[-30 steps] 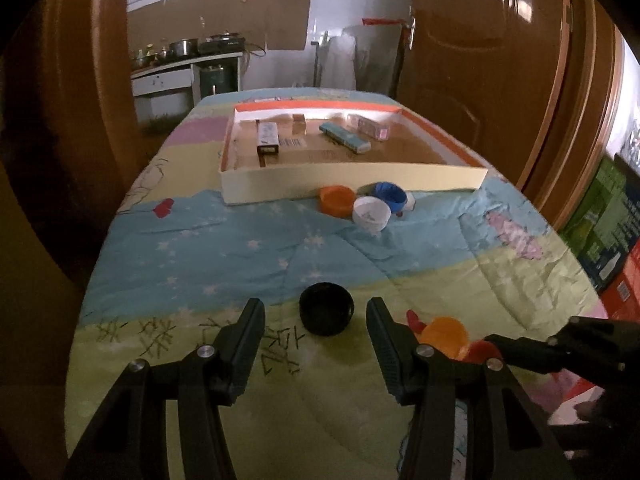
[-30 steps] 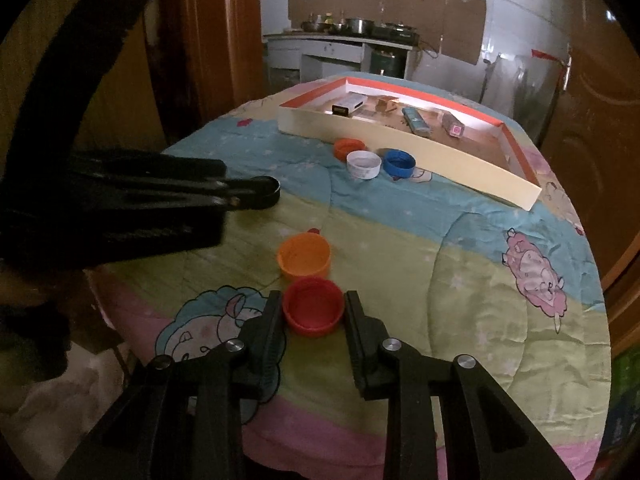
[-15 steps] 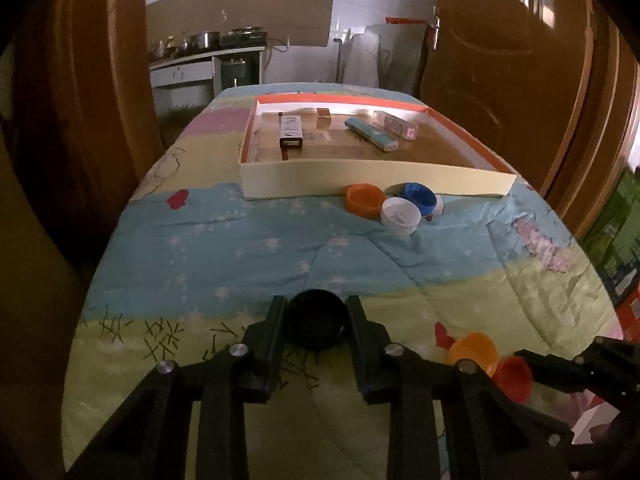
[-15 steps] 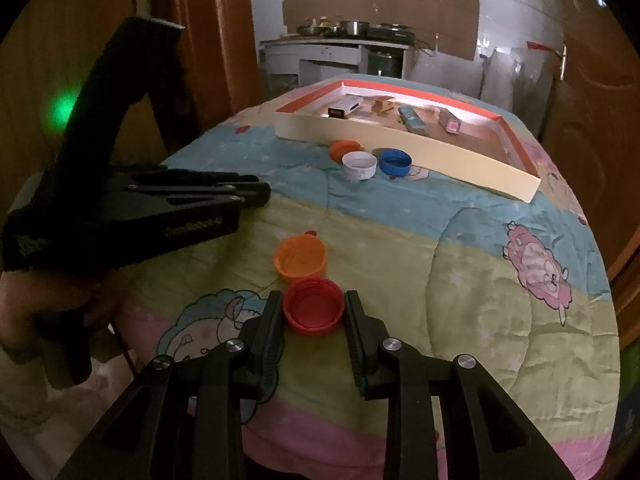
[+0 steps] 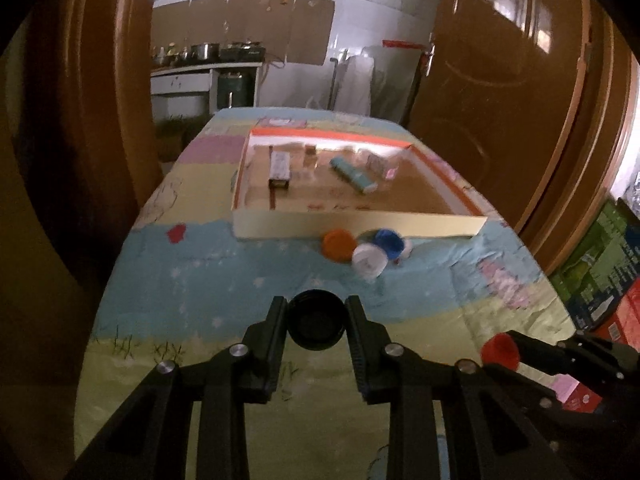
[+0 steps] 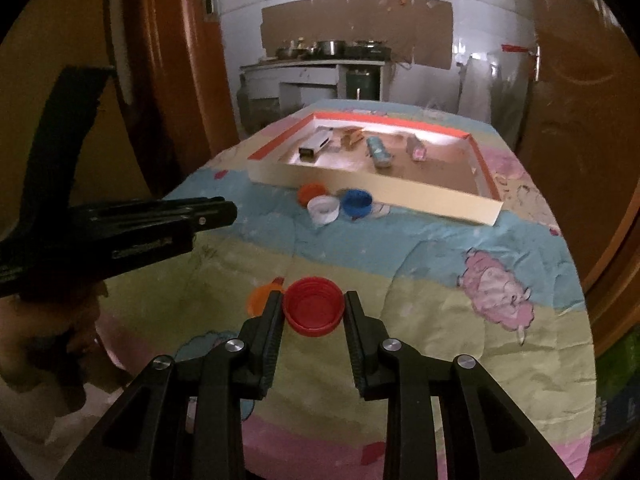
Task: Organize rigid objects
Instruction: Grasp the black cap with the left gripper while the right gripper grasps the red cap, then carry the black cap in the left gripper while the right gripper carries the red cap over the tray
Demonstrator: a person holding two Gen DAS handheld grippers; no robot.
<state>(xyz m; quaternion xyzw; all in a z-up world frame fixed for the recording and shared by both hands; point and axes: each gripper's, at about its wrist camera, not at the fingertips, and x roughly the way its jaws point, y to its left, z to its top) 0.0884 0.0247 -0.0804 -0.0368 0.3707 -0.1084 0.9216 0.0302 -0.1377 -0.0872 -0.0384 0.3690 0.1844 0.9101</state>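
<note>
**Holding 2 caps, tray ahead**

Holding 1 cap in each gripper above the near end of the bed, both tools point down and forward along the bed's length toward the tray.

- Item 1: black cap [image 5: 316, 325], round, ribbed rim, hollow side facing the camera. Clamped between the jaws of the left gripper [image 5: 316, 330], pads pressed on opposite sides of the rim.
- Item 2: red cap [image 6: 313, 306], round, ribbed plastic, hollow side facing the camera. Clamped the same way by the right gripper [image 6: 312, 312].
- Item 3: orange cap [image 6: 260, 298], loose on the quilt, partly hidden behind the right gripper's left finger, near the bed's near edge.
- Item 4: 3 caps in a cluster, orange cap by the tray [image 5: 339, 243], white cap [image 5: 369, 259], blue cap [image 5: 389, 242], lying just outside the tray's near wall.
- Item 5: tray [image 5: 360, 227], shallow cardboard, cream walls, orange-red rim, set toward the far end of the bed. It holds several small boxes, their long axes mostly running from near wall to far wall.
- Carrier: bed quilt [image 6: 440, 280], soft, creased, cartoon print.

Key relation: the tray lies straight ahead of both pairs of jaws, beyond the cluster. Judged from both views, neither hand is clearly nearer. Round caps have no long axis, so wrist roll matters little; the near wall must be cleared.
</note>
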